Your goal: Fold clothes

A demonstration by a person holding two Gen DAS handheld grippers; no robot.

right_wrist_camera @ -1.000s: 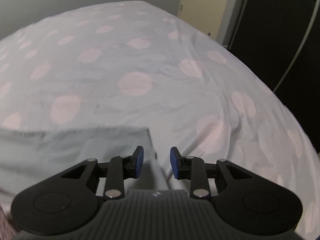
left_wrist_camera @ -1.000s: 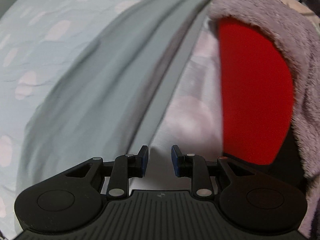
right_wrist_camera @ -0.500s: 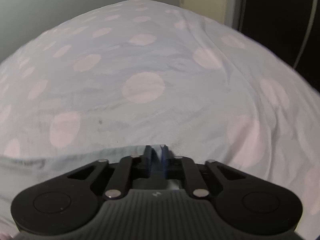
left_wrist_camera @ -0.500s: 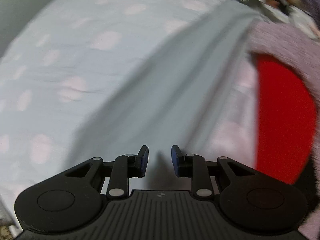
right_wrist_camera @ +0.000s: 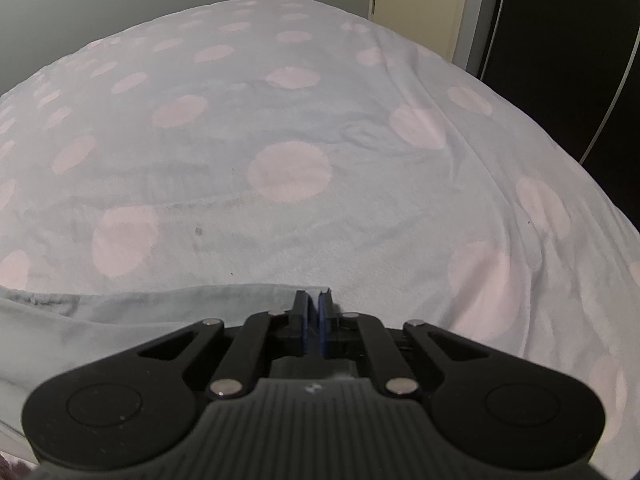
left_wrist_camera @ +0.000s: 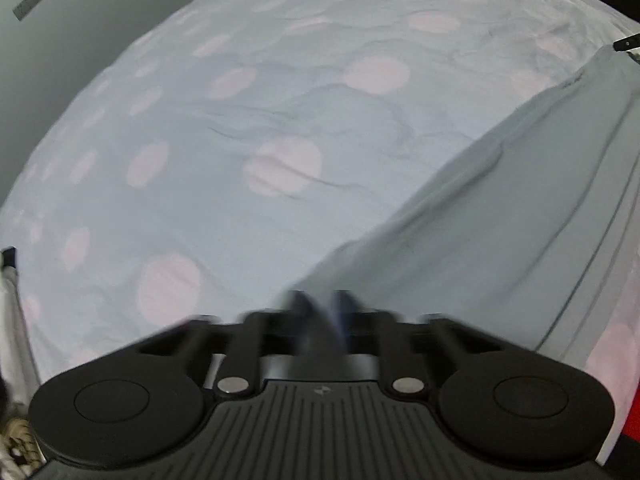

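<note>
both grippers closed on the grey garment (left_wrist_camera: 500, 216) lying on the bed (left_wrist_camera: 280, 120) with its pink-dotted sheet. right gripper (right_wrist_camera: 314, 320) pinches a corner at the cloth's far edge, jaws nearly touching with fabric between. left gripper (left_wrist_camera: 320, 312) is blurred, jaws have just been closing, cloth edge looks caught between them, so gripping but not sure how deep.

risks: both pinches sit right at the edge, thin bite, cloth could slip out on lift. left side was still swinging as it closed, could have grabbed only one layer, or some bed sheet too, so fold comes out skewed. uneven pull between hands would twist the hem.

around: red item (left_wrist_camera: 630, 420) at the left view's right edge, beside the garment, may snag a fold toward it. wall and dark doorway (right_wrist_camera: 560, 40) beyond the bed, clear of the work.
</note>
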